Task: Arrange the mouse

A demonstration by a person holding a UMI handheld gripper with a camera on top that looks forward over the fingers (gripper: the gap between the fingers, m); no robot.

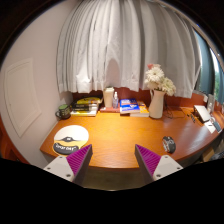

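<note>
Mouse (169,144): we see a small grey, rounded thing that we take for the mouse, lying on the desk near its front edge, toward the right end, just beyond the right finger and untouched.
Gripper (113,162): we find it spread wide, the two fingers well apart, holding nothing and touching nothing; bare desk top shows in the gap between them.
Pads (80,157): purple, on the inner faces of both fingers, both free.
Pose: we look level across the desk from its front edge toward the curtain; the holding hand is out of sight.
Desk (115,135): an orange-brown wooden top, curved along the front edge.
Round mat (71,139): a pale disc with dark lettering near the front-left edge, just beyond the left finger.
Vase of flowers (156,92): upright toward the back right, pale blooms on top.
Books and boxes (105,103): we see them ranged along the back edge; a blue one lies near the middle.
Curtain (120,45): white, hanging behind the desk.
In the way: nothing between the fingers and the mouse.
</note>
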